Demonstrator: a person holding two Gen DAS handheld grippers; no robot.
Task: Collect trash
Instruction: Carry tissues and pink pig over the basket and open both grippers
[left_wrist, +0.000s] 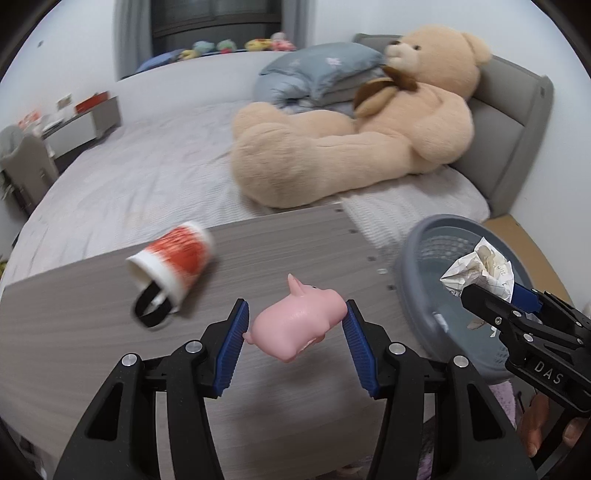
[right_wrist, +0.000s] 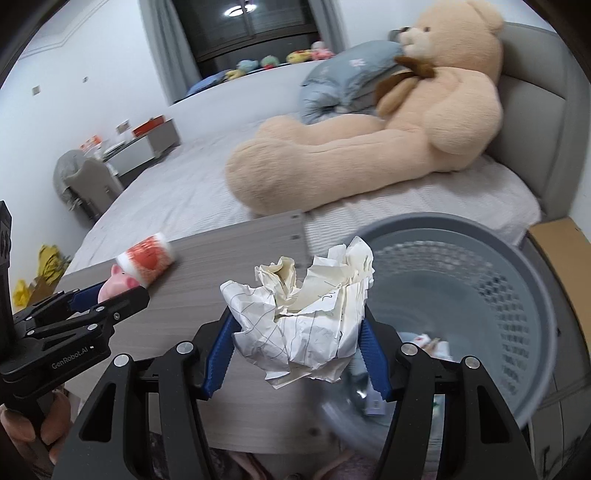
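Note:
My left gripper (left_wrist: 294, 317) is shut on a pink toy pig (left_wrist: 298, 325) and holds it just above the grey wooden table (left_wrist: 92, 332). My right gripper (right_wrist: 297, 328) is shut on a crumpled ball of white paper (right_wrist: 306, 314); it also shows in the left wrist view (left_wrist: 480, 269), over the near rim of a grey plastic basket (right_wrist: 480, 295). The basket (left_wrist: 424, 258) stands beside the table's right end and holds some scraps at its bottom. A red and white paper cup (left_wrist: 173, 258) with a black handle lies on its side on the table, left of the pig.
A bed with a grey cover (left_wrist: 147, 166) runs behind the table, with a large tan teddy bear (left_wrist: 369, 129) and blue pillows (left_wrist: 325, 74) on it. A cardboard box (right_wrist: 561, 251) sits right of the basket. A grey chair (right_wrist: 85, 181) stands at the far left.

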